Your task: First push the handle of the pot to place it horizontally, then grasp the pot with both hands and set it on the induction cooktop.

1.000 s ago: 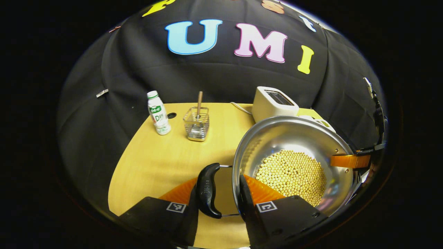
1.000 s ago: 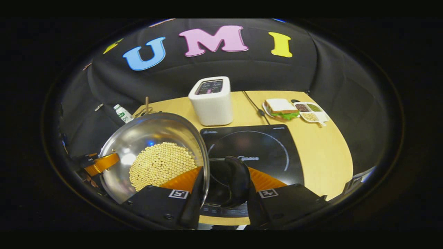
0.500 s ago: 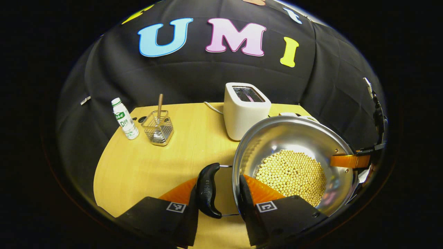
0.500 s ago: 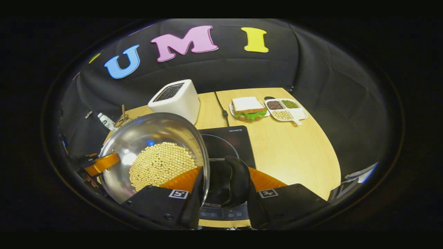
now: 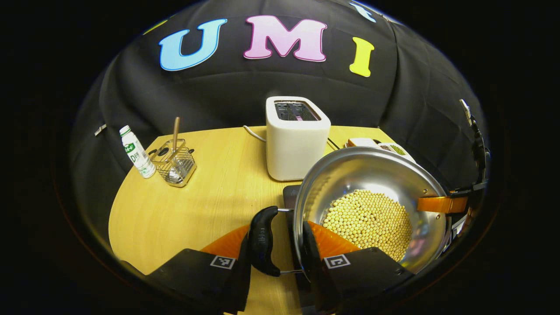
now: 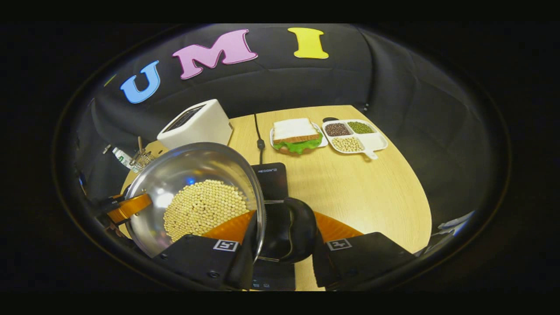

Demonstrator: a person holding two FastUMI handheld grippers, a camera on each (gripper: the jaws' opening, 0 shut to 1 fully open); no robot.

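In the left gripper view, the left gripper point(image 5: 276, 245) is clenched on the black side handle point(image 5: 262, 240) of the pot point(image 5: 350, 175). The toaster point(image 5: 296, 140) now stands nearer the middle than a second ago, and the bottle point(image 5: 136, 152) and the wire holder point(image 5: 175, 162) have slid to the left. A dark corner of the induction cooktop point(image 5: 289, 197) appears under the rim, so I judge the carry is nearly at its goal. The pot is shiny steel, round and deep, with small yellow beans point(image 5: 367, 221) inside.

In the right gripper view, the right gripper point(image 6: 284, 238) grasps the other glossy black handle point(image 6: 291, 232). The flat black cooktop point(image 6: 271, 175) has moved beneath the pot point(image 6: 192, 168); the sandwich point(image 6: 294, 135) and the divided dish point(image 6: 356, 135) now sit closer to the centre on the smooth wooden table point(image 6: 358, 192). The pot is held above it, not yet set down.
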